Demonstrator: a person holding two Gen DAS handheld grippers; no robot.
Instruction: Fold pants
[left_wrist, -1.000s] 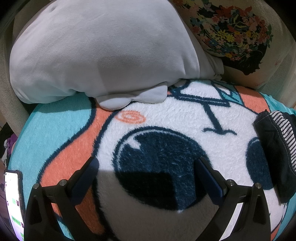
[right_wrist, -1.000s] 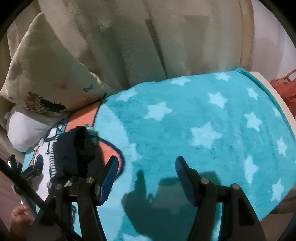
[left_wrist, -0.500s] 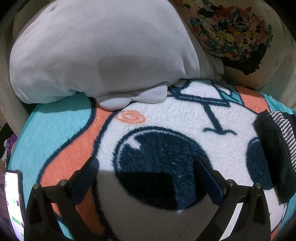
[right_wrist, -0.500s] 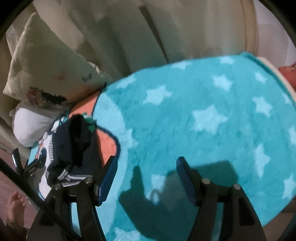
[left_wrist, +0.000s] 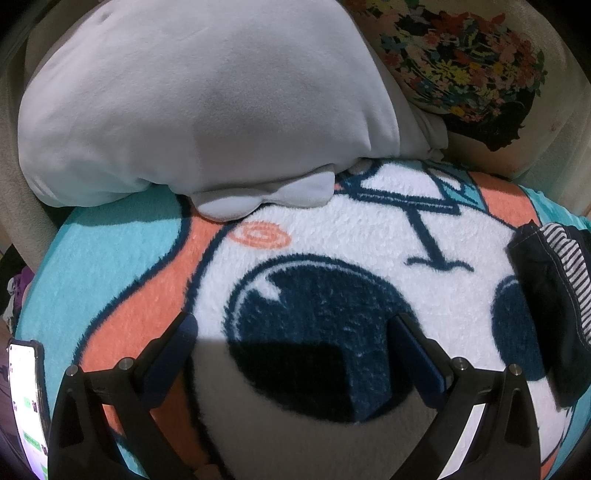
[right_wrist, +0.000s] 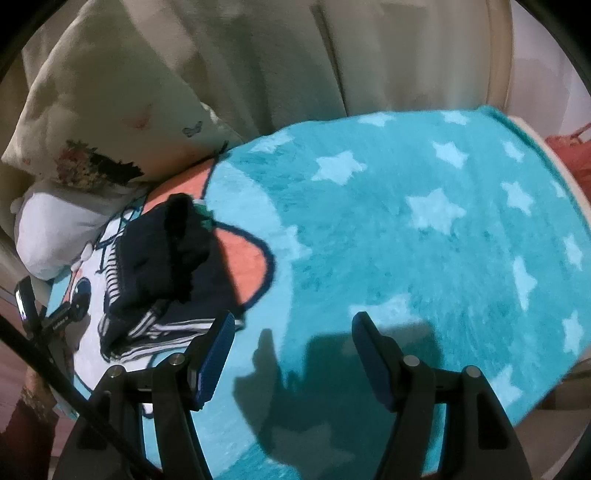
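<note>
The dark pants (right_wrist: 162, 266) lie bunched left of the right gripper (right_wrist: 291, 354), nearer than the left gripper (left_wrist: 291, 362). Both jaws gape, empty.

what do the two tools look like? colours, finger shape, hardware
Both match. The left tool and right tool each have two matte black angular plastic arms carrying flat dark blue fingertip pads, ribbed on the right tool's. Round silver pivot pins sit on each arm. No markings visible; a thin black rod or cable crosses the right wrist view.
</note>
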